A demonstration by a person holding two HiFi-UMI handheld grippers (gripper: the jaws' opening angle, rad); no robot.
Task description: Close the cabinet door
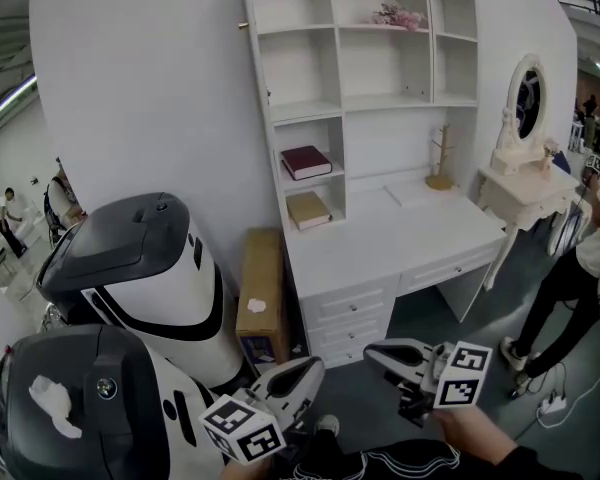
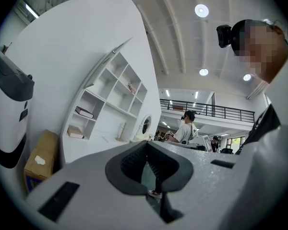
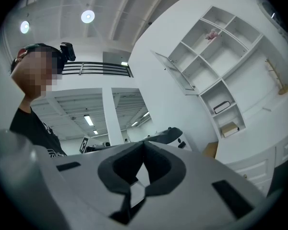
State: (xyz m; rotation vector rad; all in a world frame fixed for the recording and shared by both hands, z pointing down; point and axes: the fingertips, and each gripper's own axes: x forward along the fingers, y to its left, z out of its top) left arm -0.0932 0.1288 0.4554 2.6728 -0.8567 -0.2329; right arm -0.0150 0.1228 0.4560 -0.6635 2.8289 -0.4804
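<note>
both tools sit low in the head view, well apart from the shelf unit [image 1: 380,68]. left gripper [image 1: 315,368]: jaws clenched tip to tip, nothing between them. right gripper [image 1: 370,351]: same, pinched together and empty. cabinet door [image 3: 175,74] hangs on the top left compartment of the unit, standing wide open into the room. it looks like a glazed panel, but the view is too warped to be sure. neither gripper touches it. lower shelves hold a red book [image 1: 305,161] and a tan book [image 1: 308,209]. cardboard box [image 1: 262,293] is on the floor just beside the drawers of the desk [image 1: 410,230].
</note>
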